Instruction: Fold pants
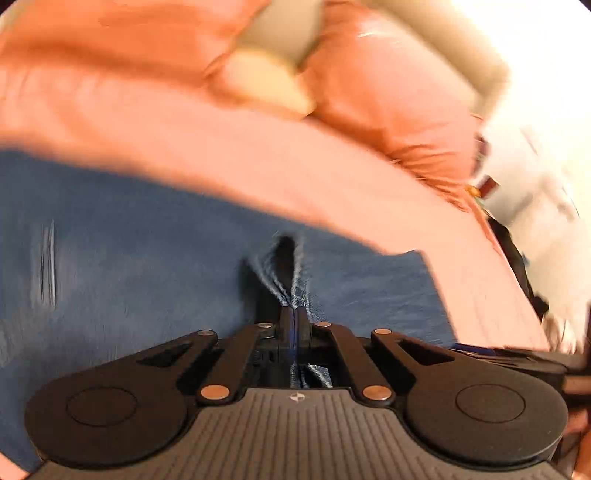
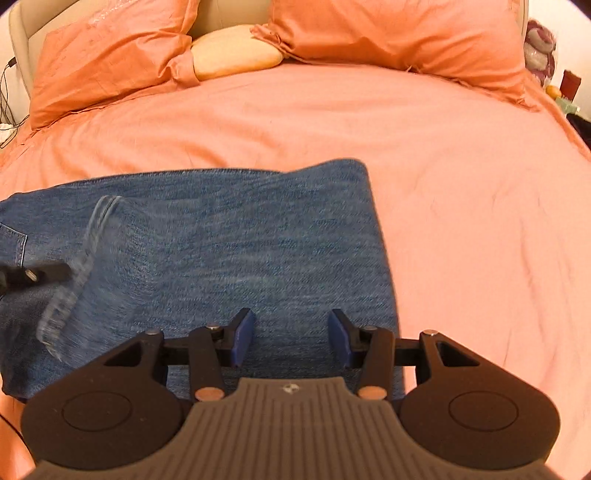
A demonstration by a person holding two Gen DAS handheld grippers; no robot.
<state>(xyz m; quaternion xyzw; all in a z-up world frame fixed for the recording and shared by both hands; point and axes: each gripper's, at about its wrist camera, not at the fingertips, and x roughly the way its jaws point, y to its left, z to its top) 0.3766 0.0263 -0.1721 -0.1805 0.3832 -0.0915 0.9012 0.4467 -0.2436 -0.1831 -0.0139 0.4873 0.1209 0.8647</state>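
Blue denim pants (image 2: 229, 251) lie folded on the salmon bedsheet (image 2: 461, 221), their right edge straight. My right gripper (image 2: 291, 339) is open and empty, its blue pads (image 2: 243, 339) hovering over the near part of the denim. My left gripper (image 1: 293, 317) is shut on a pinched fold of the pants (image 1: 147, 266), with frayed hem threads sticking up between its fingers; that view is blurred. The left gripper also shows at the left edge of the right wrist view (image 2: 33, 275), holding a hem band of the pants.
Two orange pillows (image 2: 110, 55) (image 2: 399, 33) and a pale cushion (image 2: 236, 55) lie against the headboard at the far end. Cables hang at the far left (image 2: 7, 92). Small items stand beside the bed at the far right (image 2: 569, 85).
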